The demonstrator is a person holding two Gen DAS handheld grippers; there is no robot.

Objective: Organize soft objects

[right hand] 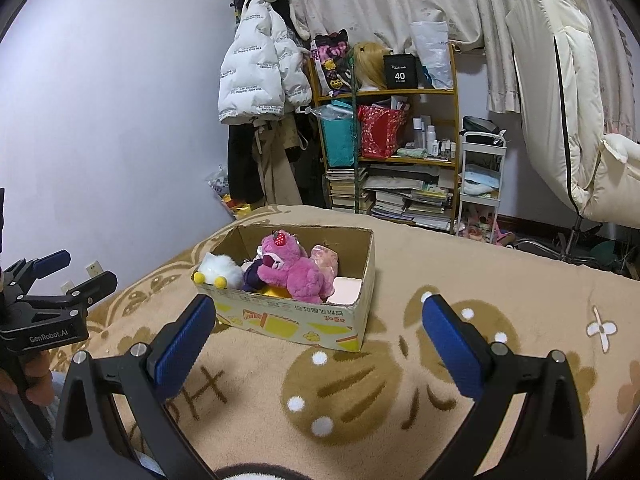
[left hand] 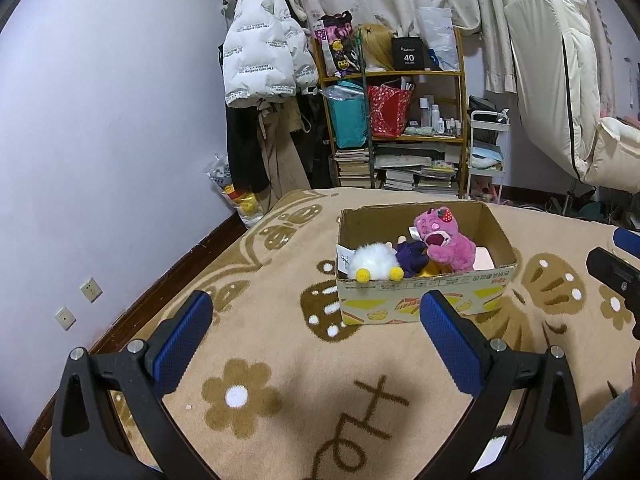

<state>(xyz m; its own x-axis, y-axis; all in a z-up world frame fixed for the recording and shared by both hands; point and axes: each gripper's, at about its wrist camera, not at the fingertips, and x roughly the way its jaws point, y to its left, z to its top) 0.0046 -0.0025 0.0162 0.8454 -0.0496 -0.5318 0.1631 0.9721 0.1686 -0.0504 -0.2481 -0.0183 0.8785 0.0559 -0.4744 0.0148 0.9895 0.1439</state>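
Several plush toys fill the cardboard box; left gripper and right gripper both spread, empty.

yellow toy mostly buried under pink bear, unidentifiable

Pink bear, white plush, flower-patterned tan blanket.

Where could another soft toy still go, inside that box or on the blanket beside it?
Inside the cardboard box, the only bare room is the far corner behind the pink plush bear; the white fluffy toy crowds the other end. The patterned blanket lies bare beside the box and before both open claws.
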